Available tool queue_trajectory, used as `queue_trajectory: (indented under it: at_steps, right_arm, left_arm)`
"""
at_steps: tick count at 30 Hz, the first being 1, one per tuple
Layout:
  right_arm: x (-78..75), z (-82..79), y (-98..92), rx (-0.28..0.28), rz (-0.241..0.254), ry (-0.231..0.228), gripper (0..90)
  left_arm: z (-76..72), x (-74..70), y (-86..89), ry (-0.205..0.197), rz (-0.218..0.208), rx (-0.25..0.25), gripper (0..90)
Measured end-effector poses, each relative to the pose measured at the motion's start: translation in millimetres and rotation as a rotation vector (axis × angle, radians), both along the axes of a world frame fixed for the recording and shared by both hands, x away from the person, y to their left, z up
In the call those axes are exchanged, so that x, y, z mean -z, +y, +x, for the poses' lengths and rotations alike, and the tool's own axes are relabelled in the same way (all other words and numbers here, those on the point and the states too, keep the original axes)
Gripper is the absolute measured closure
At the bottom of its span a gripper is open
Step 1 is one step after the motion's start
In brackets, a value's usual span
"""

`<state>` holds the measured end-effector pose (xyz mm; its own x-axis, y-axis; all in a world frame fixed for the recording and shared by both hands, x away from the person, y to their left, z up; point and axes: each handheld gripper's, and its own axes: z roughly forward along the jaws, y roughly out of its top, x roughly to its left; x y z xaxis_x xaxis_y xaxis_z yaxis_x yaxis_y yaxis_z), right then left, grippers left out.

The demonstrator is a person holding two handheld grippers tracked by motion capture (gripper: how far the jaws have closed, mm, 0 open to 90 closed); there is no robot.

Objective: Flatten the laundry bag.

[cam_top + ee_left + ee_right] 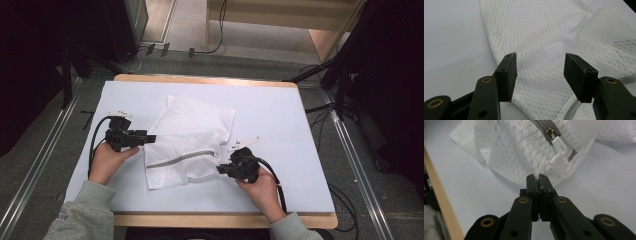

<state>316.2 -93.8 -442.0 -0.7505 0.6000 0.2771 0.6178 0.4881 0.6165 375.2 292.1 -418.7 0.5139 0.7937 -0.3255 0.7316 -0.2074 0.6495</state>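
Note:
A white mesh laundry bag [190, 135] lies rumpled in the middle of the table, its grey zipper [182, 159] running along the near side. My left gripper [150, 138] rests at the bag's left edge; in the left gripper view its jaws stand open [540, 65] over the mesh [544, 37], pressing on nothing. My right gripper [220, 170] is at the bag's near right corner. In the right gripper view its jaws [537, 178] are shut together on the mesh edge [519, 150], just below the zipper's white pull tab [560, 157].
A pale sheet covers the table [280, 115], with the wooden front edge [200, 220] near the person. Cables and dark stands [345, 85] run along the floor at the right and back. The table's right half is bare.

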Motion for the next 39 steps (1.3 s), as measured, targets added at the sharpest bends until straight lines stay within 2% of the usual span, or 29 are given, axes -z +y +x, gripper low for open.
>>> queue_trajectory:
  at_steps: [16, 19, 23, 26, 29, 32, 36, 39]
  right_arm:
    - [3.2, -47.2, -3.1, -0.023, 0.009, 0.027, 90.0]
    - [6.1, -54.2, -4.6, -0.020, 0.002, 0.040, 90.0]
    - [8.3, -60.2, -8.7, -0.012, -0.009, 0.037, 90.0]
    - [8.8, -59.9, -12.9, 0.005, -0.007, 0.041, 90.0]
    - [9.5, -59.1, -16.2, 0.016, -0.005, 0.042, 90.0]
    - [9.8, -59.1, -17.5, 0.026, -0.009, 0.043, 90.0]
    - [11.7, -58.1, -19.4, 0.026, -0.009, 0.044, 90.0]
    - [11.3, -57.5, -21.0, 0.040, -0.010, 0.049, 90.0]
  left_arm:
    - [16.4, 3.6, -4.9, -0.003, 0.010, -0.003, 45.2]
    - [25.0, 6.6, -4.1, -0.005, 0.008, -0.021, 45.3]
    - [41.4, 13.0, -5.6, 0.014, 0.031, -0.033, 46.5]
    - [50.1, 17.2, -8.8, 0.018, 0.030, -0.042, 47.1]
    - [59.2, 22.7, -13.6, 0.029, 0.055, -0.046, 48.0]
    - [67.7, 26.4, -16.3, 0.034, 0.059, -0.053, 50.9]
    - [77.6, 30.4, -17.6, 0.059, 0.045, -0.066, 67.1]
    - [82.5, 33.6, -20.7, 0.059, 0.065, -0.057, 78.6]
